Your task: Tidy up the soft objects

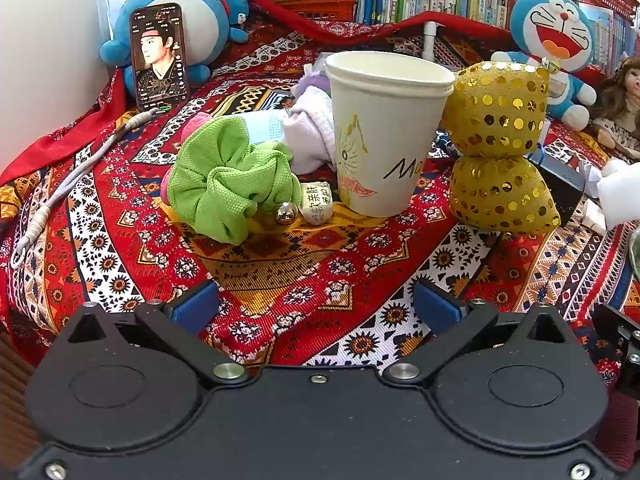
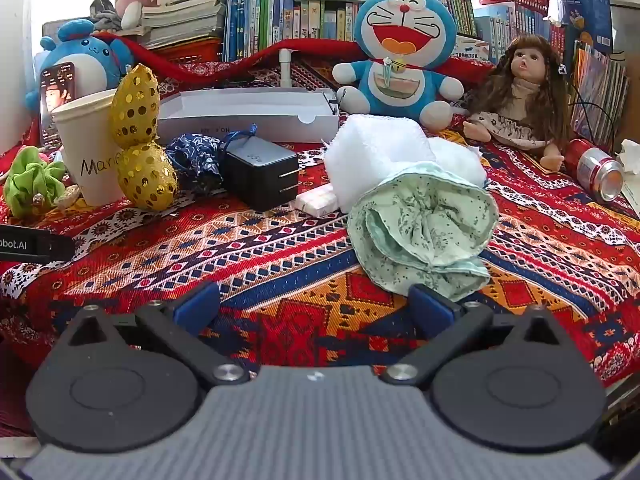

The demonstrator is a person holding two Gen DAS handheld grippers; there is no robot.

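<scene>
Right wrist view: the rolled green cloth (image 2: 420, 232) is seen just beyond the right gripper (image 2: 316, 304), whose fingers stand apart, empty.

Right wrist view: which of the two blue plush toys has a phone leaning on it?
The round blue plush at far left; a phone leans against its front. The Doraemon plush at centre back has none.

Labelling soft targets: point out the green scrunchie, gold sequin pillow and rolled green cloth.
green scrunchie (image 1: 230, 178), left wrist view, centre of its folds.
gold sequin pillow (image 1: 498, 110), left wrist view, upper lobe.
rolled green cloth (image 2: 424, 228), right wrist view, open end of the roll.
</scene>
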